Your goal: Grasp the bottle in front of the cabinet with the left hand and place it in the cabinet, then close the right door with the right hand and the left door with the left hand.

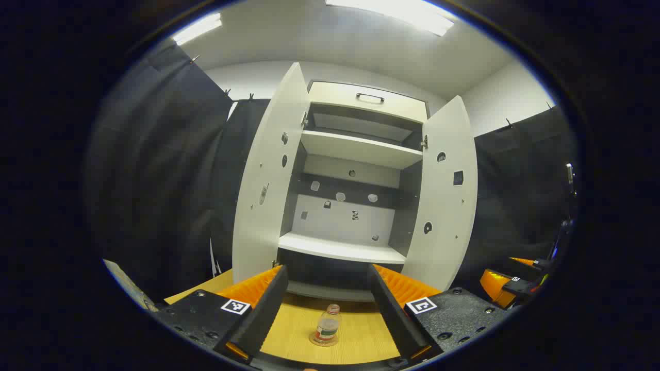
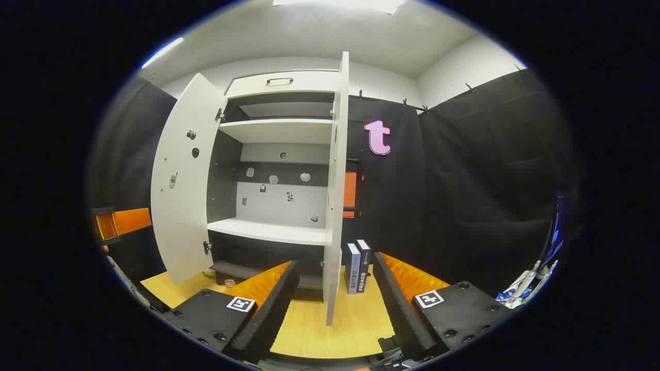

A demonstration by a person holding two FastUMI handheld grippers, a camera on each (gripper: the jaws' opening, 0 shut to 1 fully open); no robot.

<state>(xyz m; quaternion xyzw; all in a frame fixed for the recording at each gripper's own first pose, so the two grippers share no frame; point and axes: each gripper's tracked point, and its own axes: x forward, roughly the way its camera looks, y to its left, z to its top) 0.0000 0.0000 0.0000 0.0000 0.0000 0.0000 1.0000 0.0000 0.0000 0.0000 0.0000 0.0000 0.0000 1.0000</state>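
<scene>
Fingers of the left gripper (image 1: 326,309) stand spread wide at the bottom of the left gripper view, grasping nothing; the bottle (image 1: 327,325) sits upright on the wooden table (image 1: 361,335) between them, bottom centre of frame, touching neither finger. Step in hand, as judged: the approach to grasp. Recommend advancing level until the bottle's body sits between the pads, then closing squarely to avoid tipping it.

The bottle is small, clear, uncapped as far as can be told, with a label band low on the body. Behind it, the cabinet (image 1: 350,247) has both doors open.

In the right gripper view, the right gripper (image 2: 335,304) is likewise spread and empty, facing the right door (image 2: 336,206) edge-on at centre frame.
</scene>
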